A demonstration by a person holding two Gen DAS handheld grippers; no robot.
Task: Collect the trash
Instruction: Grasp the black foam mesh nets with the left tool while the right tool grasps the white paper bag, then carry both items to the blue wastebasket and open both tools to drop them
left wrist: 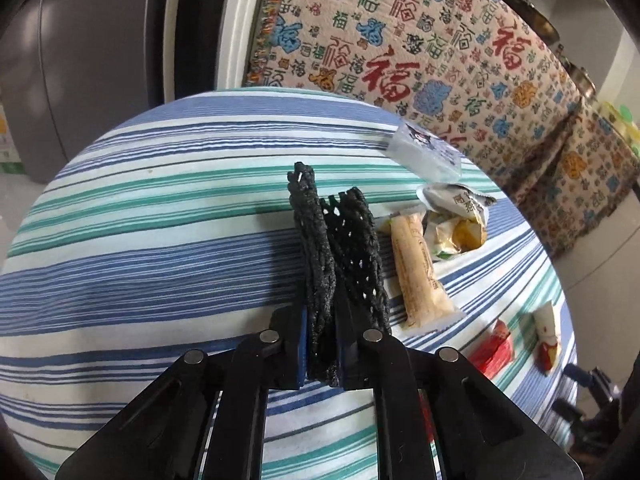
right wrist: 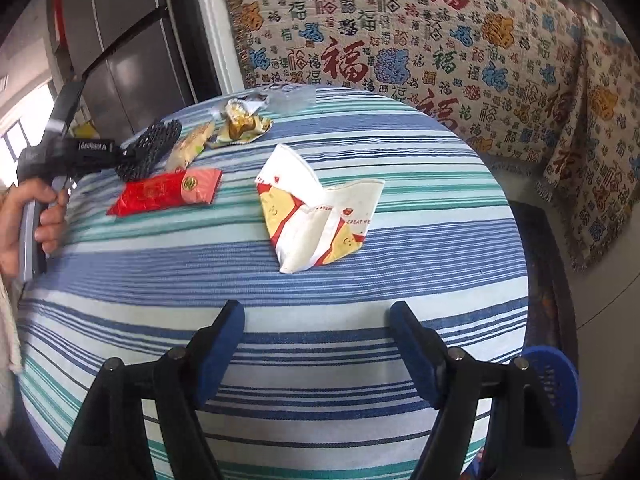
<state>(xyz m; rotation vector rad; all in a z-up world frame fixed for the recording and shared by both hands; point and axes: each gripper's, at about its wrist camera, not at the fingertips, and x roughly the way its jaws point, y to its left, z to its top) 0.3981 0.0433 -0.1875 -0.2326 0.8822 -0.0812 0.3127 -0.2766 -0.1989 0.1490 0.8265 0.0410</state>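
Note:
My left gripper (left wrist: 322,316) is shut on a black foam mesh sleeve (left wrist: 352,248) and holds it above the striped tablecloth (left wrist: 160,240). The sleeve also shows in the right wrist view (right wrist: 150,150), held by the left gripper (right wrist: 120,154). My right gripper (right wrist: 318,320) is open and empty, low over the cloth. Ahead of it lies a flattened white, red and yellow paper cup (right wrist: 316,216). A red wrapper (right wrist: 168,192), a beige snack packet (right wrist: 190,144) and a crumpled yellow wrapper (right wrist: 240,126) lie to the left.
A clear plastic packet (left wrist: 426,150) lies at the table's far edge. A patterned throw covers the sofa (right wrist: 440,40) behind the table. A blue basket (right wrist: 556,384) stands low at the right. A grey fridge (left wrist: 80,60) is at the left.

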